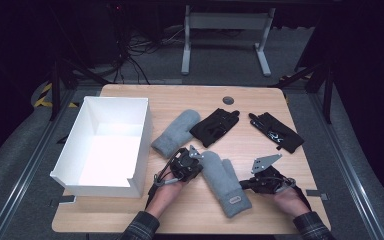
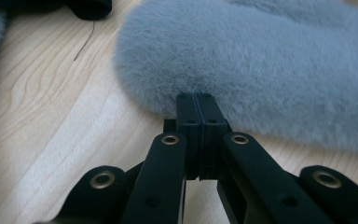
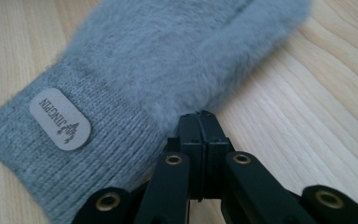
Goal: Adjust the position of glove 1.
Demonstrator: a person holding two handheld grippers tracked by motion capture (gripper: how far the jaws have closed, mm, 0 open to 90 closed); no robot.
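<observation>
Overhead, I'm seeing a white box (image 1: 105, 145) sitting left, another grey mitten (image 1: 176, 131) and two black gloves (image 1: 215, 126) lying beyond, all on the wooden surface (image 1: 280, 105). My left hand-held gripper (image 1: 196, 161) and right hand-held gripper (image 1: 245, 184) are flanking the grey mitten (image 1: 226, 182). Left gripper view: jaws are closing together against the fluffy edge, possibly pinching fur. Right gripper view: jaws are pressing shut beside its ribbed cuff (image 3: 74, 154), gripping nothing I can confirm.

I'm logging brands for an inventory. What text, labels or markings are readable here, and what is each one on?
"JINGPIN": on the grey patch sewn to the knit cuff of the near grey mitten, with a small emblem beside it.
White markings on the right-hand black glove: too small to read.
</observation>
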